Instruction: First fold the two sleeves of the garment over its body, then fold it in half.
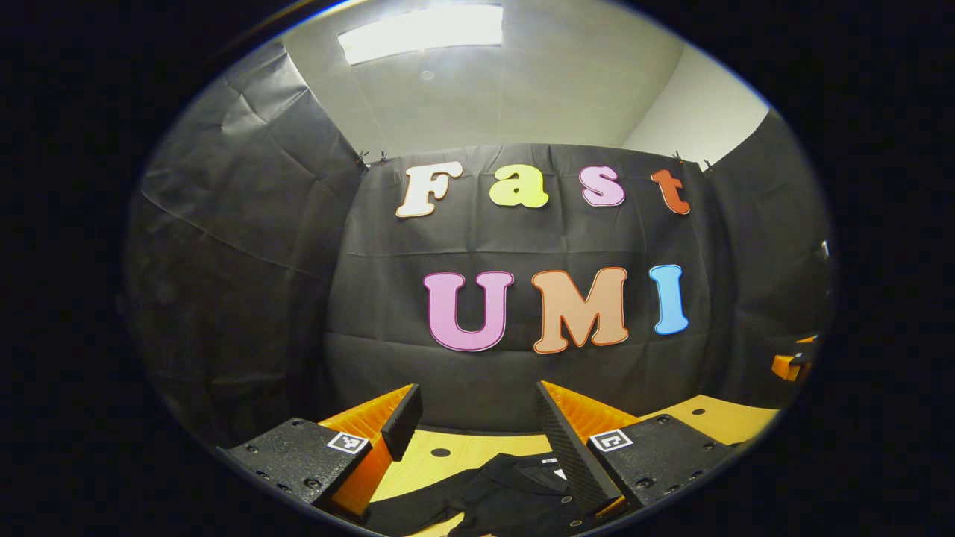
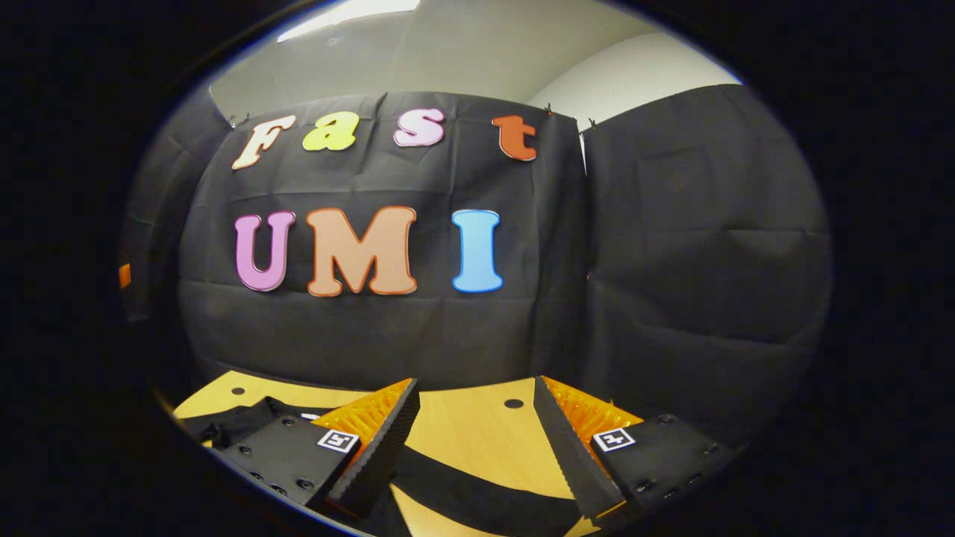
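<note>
Both grippers wide open, empty: left gripper, right gripper. Black garment flat on the near table. Risk: pinching two layers, dragging the body

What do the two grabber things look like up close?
Each gripper, left and right, has two wedge-shaped fingers with ribbed inner faces, set on black bolted blocks. Every block carries a small black-and-white square marker. Orange ridged plastic backs the fingers.
</note>
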`<state>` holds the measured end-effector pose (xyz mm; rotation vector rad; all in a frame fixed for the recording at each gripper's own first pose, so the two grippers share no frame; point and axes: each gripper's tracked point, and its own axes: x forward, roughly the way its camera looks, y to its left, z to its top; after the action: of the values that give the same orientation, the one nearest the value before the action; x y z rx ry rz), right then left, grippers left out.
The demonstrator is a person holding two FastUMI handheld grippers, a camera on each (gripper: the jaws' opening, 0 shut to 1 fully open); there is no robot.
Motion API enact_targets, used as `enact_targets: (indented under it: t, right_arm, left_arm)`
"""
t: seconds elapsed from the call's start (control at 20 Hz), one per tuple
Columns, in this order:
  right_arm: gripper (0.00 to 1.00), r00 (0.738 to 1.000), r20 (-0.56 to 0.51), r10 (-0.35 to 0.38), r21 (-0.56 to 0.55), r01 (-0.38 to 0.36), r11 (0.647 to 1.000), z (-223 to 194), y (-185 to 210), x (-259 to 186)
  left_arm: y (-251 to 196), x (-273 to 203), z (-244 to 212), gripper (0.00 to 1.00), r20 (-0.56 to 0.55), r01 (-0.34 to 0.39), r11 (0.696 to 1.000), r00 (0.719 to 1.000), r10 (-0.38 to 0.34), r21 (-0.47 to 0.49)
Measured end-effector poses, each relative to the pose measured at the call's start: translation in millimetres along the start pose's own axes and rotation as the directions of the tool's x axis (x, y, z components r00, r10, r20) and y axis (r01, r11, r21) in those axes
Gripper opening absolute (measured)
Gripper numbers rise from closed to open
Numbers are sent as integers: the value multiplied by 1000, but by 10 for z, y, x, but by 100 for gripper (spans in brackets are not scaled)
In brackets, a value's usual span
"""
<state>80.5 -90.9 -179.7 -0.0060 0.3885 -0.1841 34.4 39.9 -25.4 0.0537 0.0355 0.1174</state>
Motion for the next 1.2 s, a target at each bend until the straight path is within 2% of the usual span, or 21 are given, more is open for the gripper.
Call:
enact_targets:
  t: [0.3,0.5,0.9,1.1,1.2]
  right_arm:
    - [98,986,-161,-41,-30,36,999,-811,-378,259]
    - [98,956,-286,-61,-23,57,998,-1412,-561,433]
    - [99,855,-507,-108,-51,96,994,-2494,-956,580]
    - [99,796,-596,-102,-27,107,994,-2817,-1046,593]
    - [99,756,-645,-110,-37,112,993,-3002,-1100,558]
  left_arm:
    - [-201,53,81,93,6,-1,999,1000,0,41]
    - [-340,64,76,92,-5,-1,998,1000,2,58]
    - [-496,103,26,93,-36,-28,995,999,32,95]
    - [-604,130,23,92,-40,-36,993,998,41,112]
    - [-656,146,17,93,-43,-39,993,998,44,115]
